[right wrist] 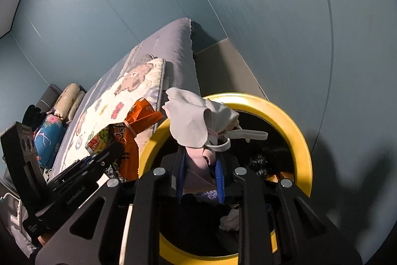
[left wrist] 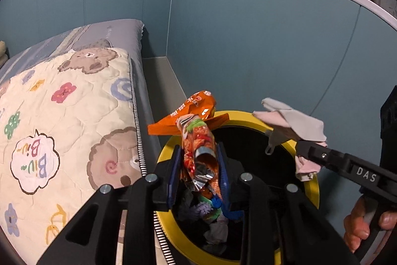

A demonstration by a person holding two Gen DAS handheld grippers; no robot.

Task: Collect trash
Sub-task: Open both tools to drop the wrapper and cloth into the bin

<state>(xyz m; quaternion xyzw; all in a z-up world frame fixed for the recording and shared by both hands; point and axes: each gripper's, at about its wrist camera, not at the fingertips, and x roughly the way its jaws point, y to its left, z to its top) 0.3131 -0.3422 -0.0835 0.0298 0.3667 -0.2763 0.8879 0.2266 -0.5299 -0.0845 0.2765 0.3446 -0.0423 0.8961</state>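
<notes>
- Your left gripper (left wrist: 198, 163) pinches the wrapper (left wrist: 198, 140), an orange crumpled snack pack, between its blue pads; it hangs over the near-left part of the bin (left wrist: 313, 186).
- Your right gripper (right wrist: 199, 171) pinches the mask (right wrist: 196, 123), a pale cloth bundle with a pink part, over the same bin opening.
- The bin has a yellow ring rim and a dark inside with some trash already at the bottom. The bed (left wrist: 74, 116) side stands just beside the rim on the left, and the blue wall (left wrist: 248, 41) is close behind it. Open room is only a narrow strip of floor (left wrist: 161, 81) between bed and wall.
- The wrapper's long axis runs along the left fingers, away from the camera; its far end reaches past the rim toward the bed, and the torn silver end points back to you.
- The mask stands up from the right jaws, its wide end toward the bed; one ear loop (right wrist: 248, 134) stretches to the right over the opening.
- Only the left view shows your hand (left wrist: 359, 227) on the right handle. Only the right view shows pillows (right wrist: 69, 98) at the far end of the bed.
</notes>
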